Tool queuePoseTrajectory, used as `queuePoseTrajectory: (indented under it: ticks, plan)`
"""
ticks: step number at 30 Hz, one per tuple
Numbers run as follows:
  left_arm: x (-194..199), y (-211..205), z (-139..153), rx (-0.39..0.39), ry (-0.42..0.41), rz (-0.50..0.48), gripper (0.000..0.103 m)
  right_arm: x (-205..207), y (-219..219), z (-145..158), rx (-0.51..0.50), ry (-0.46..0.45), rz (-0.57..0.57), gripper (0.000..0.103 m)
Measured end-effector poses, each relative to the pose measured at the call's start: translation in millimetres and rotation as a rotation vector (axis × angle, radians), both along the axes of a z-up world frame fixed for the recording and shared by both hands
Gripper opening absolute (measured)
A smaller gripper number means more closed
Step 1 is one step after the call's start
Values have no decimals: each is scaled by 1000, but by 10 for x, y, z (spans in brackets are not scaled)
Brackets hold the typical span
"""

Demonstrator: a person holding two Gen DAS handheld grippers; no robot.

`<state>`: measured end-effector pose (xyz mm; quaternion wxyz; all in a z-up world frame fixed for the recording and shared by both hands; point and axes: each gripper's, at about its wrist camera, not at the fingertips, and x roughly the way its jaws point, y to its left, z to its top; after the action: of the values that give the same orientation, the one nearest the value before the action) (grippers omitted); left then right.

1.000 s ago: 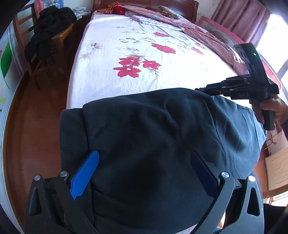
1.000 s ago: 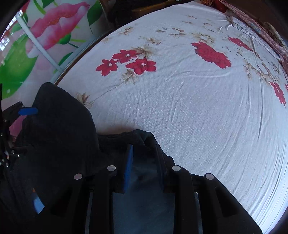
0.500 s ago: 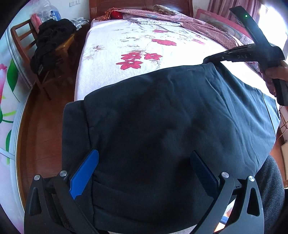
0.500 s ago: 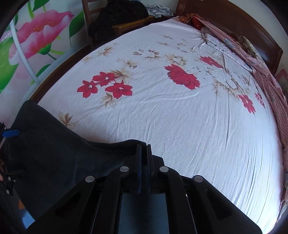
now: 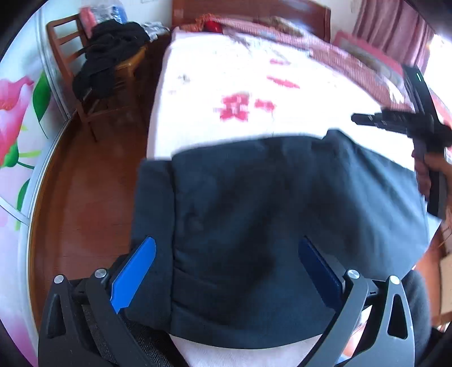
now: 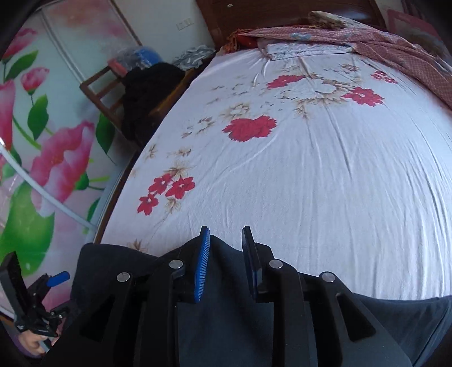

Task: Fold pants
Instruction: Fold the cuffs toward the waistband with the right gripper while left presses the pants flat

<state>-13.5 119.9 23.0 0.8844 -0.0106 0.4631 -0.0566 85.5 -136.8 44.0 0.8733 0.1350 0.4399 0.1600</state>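
Note:
The dark navy pants [image 5: 254, 211] lie folded on the near end of the flowered bed sheet [image 5: 226, 70]. My left gripper [image 5: 226, 271] is open wide, its blue fingers [image 5: 135, 268] standing either side of the cloth without pressing it. In the left wrist view my right gripper [image 5: 395, 121], held by a hand [image 5: 429, 169], hovers just past the pants' far right corner. In the right wrist view the right gripper [image 6: 226, 254] has its jaws opening. The pants [image 6: 226, 324] show in the gap below, but the pads stay off them. My left gripper [image 6: 34, 310] shows at the lower left.
A wooden chair [image 5: 113, 62] heaped with dark clothes stands left of the bed on the wooden floor [image 5: 79, 197]. A red patterned blanket [image 6: 395, 42] lies along the far right side by the headboard [image 6: 254, 14]. A flower-printed wall panel [image 6: 42, 169] is on the left.
The right gripper, shut on the pants' far corner half a second ago, has opened and drawn away. That corner has dropped onto the sheet. The left gripper stays wide open.

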Motion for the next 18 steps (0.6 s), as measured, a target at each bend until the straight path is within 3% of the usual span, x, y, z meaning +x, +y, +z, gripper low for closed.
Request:
queuePoseTrajectory:
  ticks: [3,7,10,11,13,14,15,17,18]
  plan:
    - [163,-128,242,-77,-58,-43,101,-189,-330,-96,32,40,-110,23]
    - [592,-505,215,-214,-94,-194,101,-375,-530,-371,53,92,-200,23]
    - [865,-683,-76,-216,-20,-216,101,-343,-516,-577,-34,123,-219,23]
    - [927,-657,-202,-193,24,-174,101,-318,-557,-649,-51,127,-234,22]
    - [986,-512,-392,-197,72,-121,100,-267,-677,-747,-19,136,-272,8]
    - [974,-414,-434,-223,68,-117,93,-244,-732,-771,-5,140,-293,1]
    - [951,-350,-431,-238,56,-115,89,-225,-779,-806,24,147,-304,0]
    - [910,-231,-430,-250,51,-85,69,-234,-830,-829,59,150,-322,0]
    - [889,-176,-436,-253,42,-87,66,-235,-805,-804,40,148,-314,0]
